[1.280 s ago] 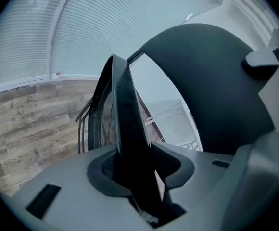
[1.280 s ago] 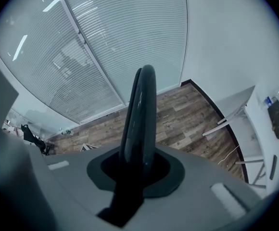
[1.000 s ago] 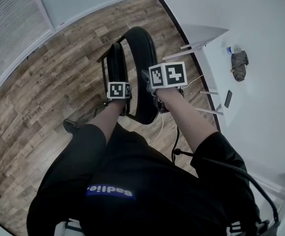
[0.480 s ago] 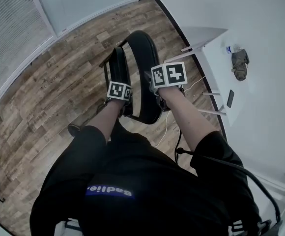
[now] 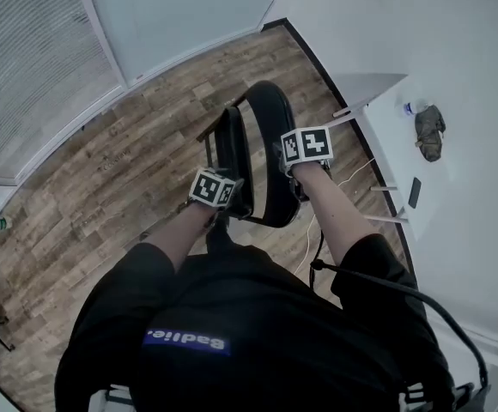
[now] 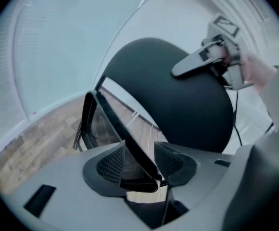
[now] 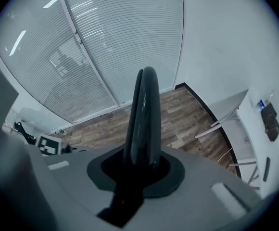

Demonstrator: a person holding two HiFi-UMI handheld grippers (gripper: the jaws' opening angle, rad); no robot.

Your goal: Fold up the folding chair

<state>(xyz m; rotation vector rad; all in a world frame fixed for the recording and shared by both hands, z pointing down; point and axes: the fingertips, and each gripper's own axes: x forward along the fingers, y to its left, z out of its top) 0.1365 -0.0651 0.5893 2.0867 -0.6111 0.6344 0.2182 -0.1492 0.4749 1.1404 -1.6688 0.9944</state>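
The folding chair stands on the wood floor in front of me, its two black panels close together and nearly upright: a narrower seat and a round backrest. My right gripper is shut on the top rim of the round backrest, which rises between its jaws. My left gripper is at the seat's near end. Its jaws are opening, with the seat's thin black edge passing slantwise between them and a gap showing beside it. The right gripper also shows in the left gripper view.
A white table runs along the right, with a dark pouch, a phone and a small bottle on it. Its legs and a white cable lie just right of the chair. A glass wall with blinds stands behind.
My left gripper has rolled and come back along the seat's edge toward me. The right gripper has kept its hold on the backrest. My head has moved, so the whole view has shifted.
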